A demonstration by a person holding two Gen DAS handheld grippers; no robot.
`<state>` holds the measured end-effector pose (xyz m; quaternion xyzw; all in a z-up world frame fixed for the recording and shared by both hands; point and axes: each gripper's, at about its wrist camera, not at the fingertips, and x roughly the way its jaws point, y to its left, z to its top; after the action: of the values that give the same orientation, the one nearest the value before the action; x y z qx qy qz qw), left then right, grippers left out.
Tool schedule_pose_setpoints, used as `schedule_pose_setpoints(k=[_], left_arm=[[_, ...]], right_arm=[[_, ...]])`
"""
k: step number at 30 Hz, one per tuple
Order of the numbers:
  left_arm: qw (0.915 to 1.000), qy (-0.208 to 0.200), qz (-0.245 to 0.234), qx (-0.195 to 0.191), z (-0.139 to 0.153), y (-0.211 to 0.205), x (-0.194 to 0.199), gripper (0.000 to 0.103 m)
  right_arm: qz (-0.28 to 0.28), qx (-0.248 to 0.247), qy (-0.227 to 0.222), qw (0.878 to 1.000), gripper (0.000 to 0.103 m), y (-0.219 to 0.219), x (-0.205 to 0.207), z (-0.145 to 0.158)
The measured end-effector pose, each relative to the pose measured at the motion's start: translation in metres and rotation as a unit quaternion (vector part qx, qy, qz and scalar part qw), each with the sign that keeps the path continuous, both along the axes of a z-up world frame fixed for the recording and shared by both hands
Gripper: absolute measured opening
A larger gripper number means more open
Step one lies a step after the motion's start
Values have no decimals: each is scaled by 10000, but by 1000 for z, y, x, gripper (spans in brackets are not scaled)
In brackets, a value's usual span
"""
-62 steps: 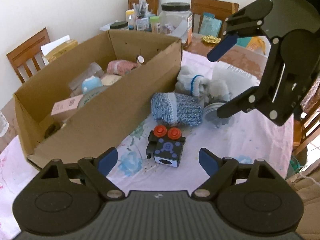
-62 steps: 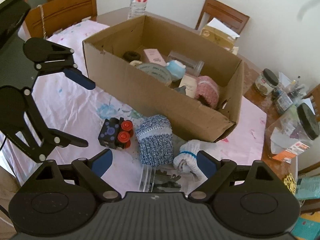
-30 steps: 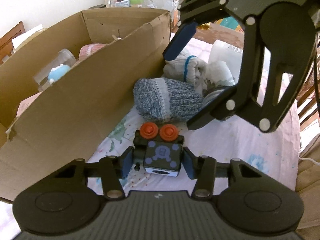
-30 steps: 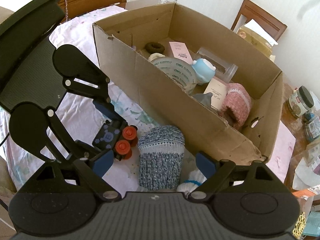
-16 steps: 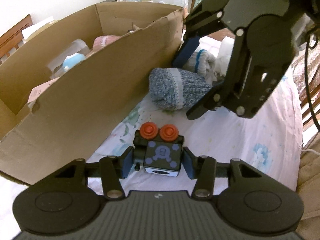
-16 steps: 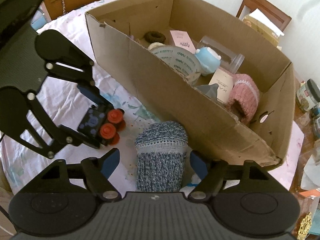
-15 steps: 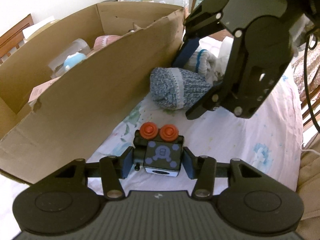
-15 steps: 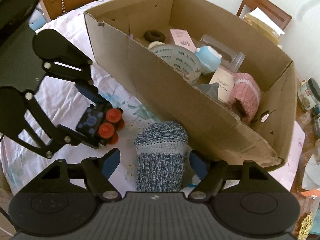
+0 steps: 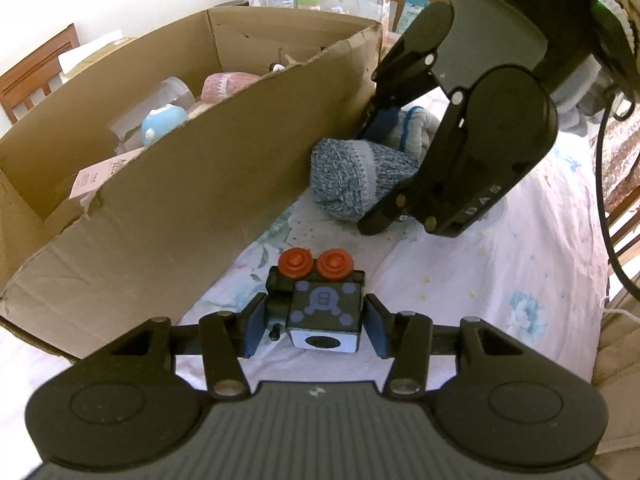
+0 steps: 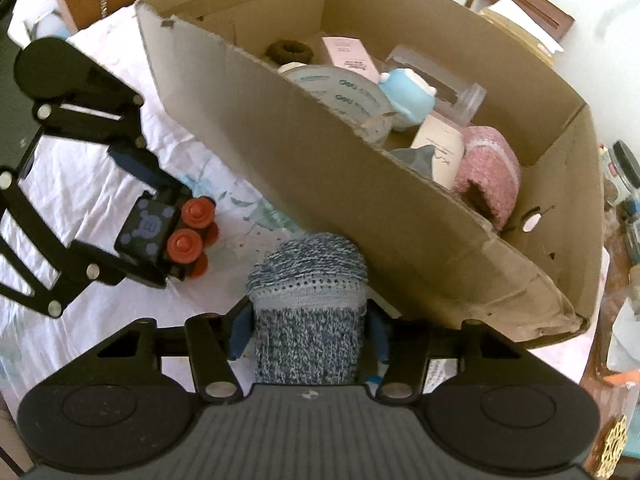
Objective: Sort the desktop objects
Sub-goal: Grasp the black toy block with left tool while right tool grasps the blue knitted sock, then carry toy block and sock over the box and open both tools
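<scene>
Toy robot cube (image 9: 322, 312), black with two red knobs on its far end, sits pinched between the blue pads of the left gripper (image 9: 316, 326), whose jaws press on both its sides over the floral cloth of the desk (image 9: 500, 280). Ahead of those jaws and to their right, the blue knitted sock roll (image 10: 310, 312) is squeezed between the jaws of the right gripper (image 10: 310, 334), close against the cardboard box (image 10: 400, 216). Inside the box, beyond both pairs of jaws, lie a pink knitted roll (image 10: 490, 168), a light-blue figure (image 10: 408, 98) and a pink carton (image 10: 350, 58).
</scene>
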<state>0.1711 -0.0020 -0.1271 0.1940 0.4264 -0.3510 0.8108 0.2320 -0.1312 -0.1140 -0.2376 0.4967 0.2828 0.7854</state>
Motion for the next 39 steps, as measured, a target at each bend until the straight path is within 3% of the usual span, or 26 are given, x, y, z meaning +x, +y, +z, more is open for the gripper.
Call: schedule_pose_setpoints(k=[9, 22, 39], left_arm=[[9997, -47, 216, -59, 14, -1, -7, 50], [9976, -302, 573, -251, 58, 2, -13, 50], [9896, -1193, 726, -355, 127, 18, 16, 50]], right_arm=[[-2, -16, -143, 9999, 61, -3, -7, 13], [268, 209, -472, 9983, 60, -8, -28, 66], [147, 190, -1443, 9892, 60, -22, -6, 136]])
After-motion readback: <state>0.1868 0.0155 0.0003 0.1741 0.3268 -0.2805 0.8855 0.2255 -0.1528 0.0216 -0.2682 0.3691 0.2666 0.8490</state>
